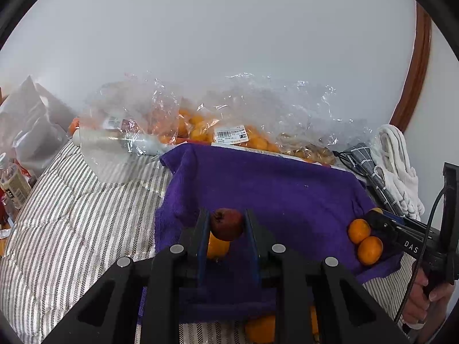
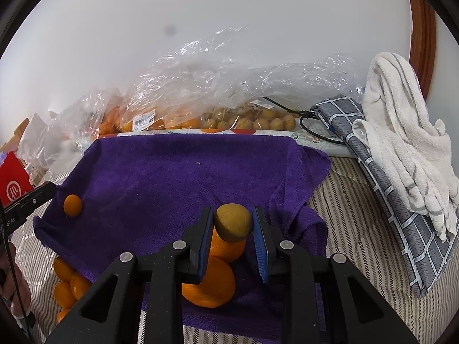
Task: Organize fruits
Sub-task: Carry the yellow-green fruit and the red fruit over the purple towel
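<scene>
In the left wrist view my left gripper (image 1: 226, 218) is shut on a dark red round fruit (image 1: 227, 225), held above a purple towel (image 1: 272, 189). An orange (image 1: 216, 248) lies on the towel right under it. Two oranges (image 1: 364, 240) lie side by side at the towel's right edge, next to my right gripper (image 1: 374, 215). In the right wrist view my right gripper (image 2: 233, 215) is shut on a yellow-brown round fruit (image 2: 233, 223), with two oranges (image 2: 210, 283) on the towel (image 2: 172, 172) below it. A single orange (image 2: 72, 205) lies near my left gripper (image 2: 47, 189).
Clear plastic bags (image 2: 200, 91) of oranges and small tan fruits (image 2: 258, 120) line the wall behind the towel. A white towel (image 2: 401, 132) and a grey checked cloth (image 2: 373, 157) lie on the right. Several oranges (image 2: 68, 283) sit on the striped bedding (image 1: 71, 229). Bottles (image 1: 13, 183) stand at the left.
</scene>
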